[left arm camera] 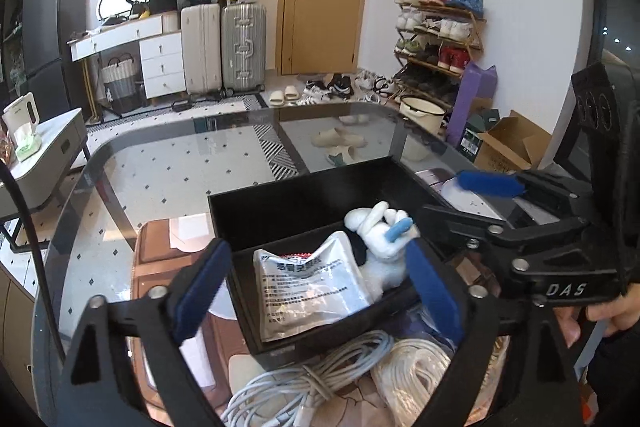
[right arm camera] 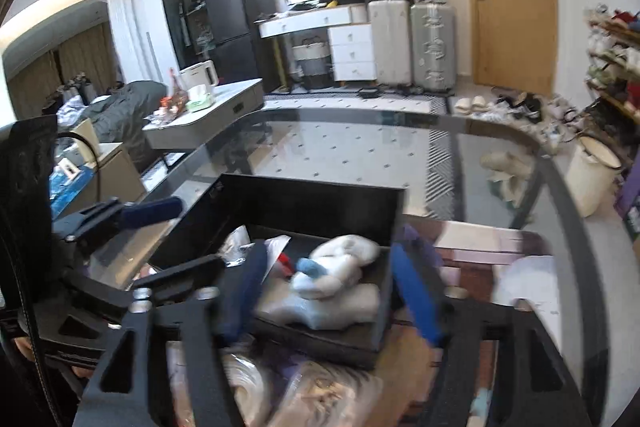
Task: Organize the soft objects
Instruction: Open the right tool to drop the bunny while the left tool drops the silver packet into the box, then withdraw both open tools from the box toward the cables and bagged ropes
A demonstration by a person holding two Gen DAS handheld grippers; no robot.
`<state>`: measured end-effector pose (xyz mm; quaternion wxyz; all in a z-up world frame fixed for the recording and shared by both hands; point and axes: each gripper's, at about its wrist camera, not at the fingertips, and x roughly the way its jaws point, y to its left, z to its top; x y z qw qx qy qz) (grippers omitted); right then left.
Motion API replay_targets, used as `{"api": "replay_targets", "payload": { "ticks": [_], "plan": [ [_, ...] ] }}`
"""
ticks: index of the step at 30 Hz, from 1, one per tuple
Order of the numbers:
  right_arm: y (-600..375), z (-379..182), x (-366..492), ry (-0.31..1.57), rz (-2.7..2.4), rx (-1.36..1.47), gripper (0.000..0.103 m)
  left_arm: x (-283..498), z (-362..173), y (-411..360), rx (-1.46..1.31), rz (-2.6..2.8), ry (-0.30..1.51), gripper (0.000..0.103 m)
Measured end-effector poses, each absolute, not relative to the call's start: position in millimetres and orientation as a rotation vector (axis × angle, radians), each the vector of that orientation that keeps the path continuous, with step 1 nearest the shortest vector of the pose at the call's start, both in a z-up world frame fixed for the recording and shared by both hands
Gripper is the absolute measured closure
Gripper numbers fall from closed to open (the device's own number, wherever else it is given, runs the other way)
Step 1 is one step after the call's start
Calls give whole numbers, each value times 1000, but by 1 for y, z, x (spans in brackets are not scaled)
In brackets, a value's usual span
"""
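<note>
Nearest the left gripper (left arm camera: 316, 291): 2 coils of white cable (left arm camera: 340, 375) lie loose on the table, touching the near wall of the black box (left arm camera: 240, 207). Fingers spread wide, nothing between them, straddling the box's near compartment.

That compartment holds a silver packet (left arm camera: 308, 291) lying flat and a white plush toy (left arm camera: 380, 239) with a blue part, leaning against the right side. The far compartment looks empty.

Right gripper (right arm camera: 328, 291): fingers also spread, empty, poised over the same toy; its view is blurred, so exact clearance cannot be told.

Risks, as judged:
- both grippers crowd 1 compartment; they are likely to knock each other
- a cable coil could unwind or snag on the box edge when lifted
- the box may slide on the glass table (left arm camera: 168, 163) if pushed
</note>
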<state>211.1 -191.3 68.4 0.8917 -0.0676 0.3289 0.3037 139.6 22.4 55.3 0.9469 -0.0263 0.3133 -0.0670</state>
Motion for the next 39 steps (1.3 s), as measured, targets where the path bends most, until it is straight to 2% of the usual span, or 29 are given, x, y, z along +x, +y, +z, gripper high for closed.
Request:
{"api": "replay_targets", "payload": {
  "ticks": [1,5,21,39],
  "plan": [
    [-196,70,210,677,625,-135,8,135,58,24,-55,-128,625,7],
    [-216,76,197,666,609,-107,1,119,62,32,-58,-96,601,2],
    [-247,62,143,728,568,-113,1,66,54,44,-77,6,587,0],
    [-237,40,141,803,580,-142,1,56,19,47,-81,19,679,0]
  ]
}}
